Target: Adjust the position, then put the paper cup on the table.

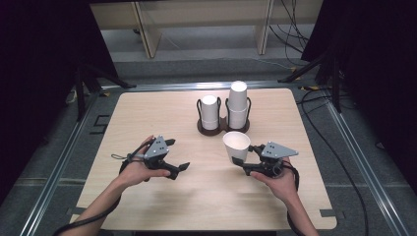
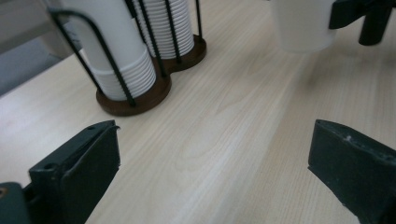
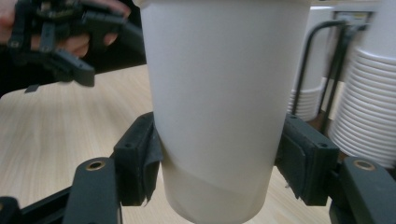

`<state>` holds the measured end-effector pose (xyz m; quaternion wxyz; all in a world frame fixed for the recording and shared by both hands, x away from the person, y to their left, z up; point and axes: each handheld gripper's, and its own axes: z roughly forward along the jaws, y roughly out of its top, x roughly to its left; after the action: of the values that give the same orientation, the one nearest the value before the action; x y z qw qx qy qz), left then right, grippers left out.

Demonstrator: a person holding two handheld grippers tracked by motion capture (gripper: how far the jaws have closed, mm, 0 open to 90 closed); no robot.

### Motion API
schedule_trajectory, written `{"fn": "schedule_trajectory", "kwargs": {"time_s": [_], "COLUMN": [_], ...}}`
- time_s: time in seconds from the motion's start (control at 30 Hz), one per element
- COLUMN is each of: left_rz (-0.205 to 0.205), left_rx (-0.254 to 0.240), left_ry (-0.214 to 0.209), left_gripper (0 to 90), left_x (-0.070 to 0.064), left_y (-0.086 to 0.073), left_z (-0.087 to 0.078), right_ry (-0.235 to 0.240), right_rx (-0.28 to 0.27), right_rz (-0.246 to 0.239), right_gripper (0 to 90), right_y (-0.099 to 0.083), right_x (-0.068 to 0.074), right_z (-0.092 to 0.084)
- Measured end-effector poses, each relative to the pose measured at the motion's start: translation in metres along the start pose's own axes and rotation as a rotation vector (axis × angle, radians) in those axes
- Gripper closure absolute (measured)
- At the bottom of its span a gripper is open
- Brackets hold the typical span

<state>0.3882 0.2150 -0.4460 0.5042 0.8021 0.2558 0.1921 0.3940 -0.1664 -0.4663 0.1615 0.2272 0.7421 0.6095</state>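
My left gripper (image 1: 178, 156) hung low over the table with its jaws spread wide and nothing between them, pointing toward the right. My right gripper (image 1: 242, 164) pointed left, its jaws clamped on the cup (image 1: 236, 146), held upright, forearm angled in from below.

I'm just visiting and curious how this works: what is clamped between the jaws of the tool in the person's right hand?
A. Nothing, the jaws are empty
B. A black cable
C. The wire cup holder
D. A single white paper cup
D: in the right gripper view both black jaws press against the sides of the white paper cup, and the high view shows the right gripper holding it upright just off the wire cup holder.
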Motion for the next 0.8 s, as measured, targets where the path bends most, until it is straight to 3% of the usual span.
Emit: {"fn": "schedule_trajectory", "kwargs": {"time_s": [0.07,0.1,0.2,0.23,0.27,0.3,0.4,0.43,0.47,0.53,0.57,0.6,0.63,0.67,0.7,0.73,0.77,0.8], "left_rz": [-0.010,-0.025,-0.034,-0.040,-0.049,-0.057,-0.079,-0.098,-0.081,-0.086,-0.079,-0.075,-0.074,-0.085,-0.087,-0.087,-0.074,-0.073], "left_rx": [-0.010,-0.034,-0.042,-0.033,-0.054,-0.060,-0.070,-0.075,-0.072,-0.071,-0.090,-0.093,-0.090,-0.064,-0.072,-0.072,-0.090,-0.090], "left_ry": [0.049,0.075,0.158,0.176,0.189,0.207,0.230,0.236,0.240,0.247,0.240,0.230,0.236,0.248,0.250,0.250,0.241,0.241], "left_gripper": [1.4,1.4,1.4,1.3,1.2,1.1,1.1,1.1,1.1,1.1,1.1,1.1,1.1,1.1,1.1,1.1,1.1,1.1], "left_x": [-0.001,-0.001,-0.002,-0.002,-0.002,-0.002,-0.002,-0.003,-0.002,-0.003,-0.003,-0.003,-0.003,-0.006,-0.006,-0.006,-0.005,-0.005], "left_y": [-0.009,-0.015,-0.030,-0.034,-0.038,-0.042,-0.049,-0.051,-0.051,-0.053,-0.054,-0.055,-0.055,-0.055,-0.055,-0.055,-0.055,-0.055], "left_z": [-0.003,-0.003,-0.006,-0.008,-0.009,-0.010,-0.014,-0.015,-0.016,-0.016,-0.014,-0.013,-0.013,-0.015,-0.014,-0.014,-0.013,-0.013], "right_ry": [-0.012,-0.020,-0.031,-0.047,-0.050,-0.062,-0.064,-0.078,-0.087,-0.101,-0.120,-0.109,-0.133,-0.130,-0.144,-0.151,-0.160,-0.176], "right_rx": [0.018,0.018,-0.011,0.000,-0.021,-0.004,-0.020,-0.017,-0.015,-0.017,-0.019,-0.008,-0.010,-0.008,0.008,-0.001,0.006,0.022], "right_rz": [0.042,0.038,0.054,0.053,0.057,0.063,0.067,0.093,0.082,0.088,0.078,0.119,0.123,0.086,0.104,0.085,0.107,0.097], "right_gripper": [35.8,35.8,35.8,35.7,35.7,35.7,35.6,35.6,35.5,35.5,35.5,35.5,35.5,35.5,35.5,35.5,35.5,35.5], "right_y": [-0.003,-0.003,-0.006,-0.006,-0.006,-0.006,-0.009,-0.010,-0.010,-0.011,-0.012,-0.012,-0.013,-0.013,-0.012,-0.013,-0.013,-0.014], "right_x": [0.001,0.001,0.002,0.002,0.002,0.002,-0.001,0.000,-0.002,-0.004,-0.006,-0.006,-0.005,-0.009,-0.009,-0.011,-0.010,-0.012], "right_z": [-0.007,-0.010,-0.017,-0.020,-0.022,-0.025,-0.029,-0.030,-0.032,-0.035,-0.038,-0.040,-0.043,-0.046,-0.050,-0.053,-0.058,-0.062]}}
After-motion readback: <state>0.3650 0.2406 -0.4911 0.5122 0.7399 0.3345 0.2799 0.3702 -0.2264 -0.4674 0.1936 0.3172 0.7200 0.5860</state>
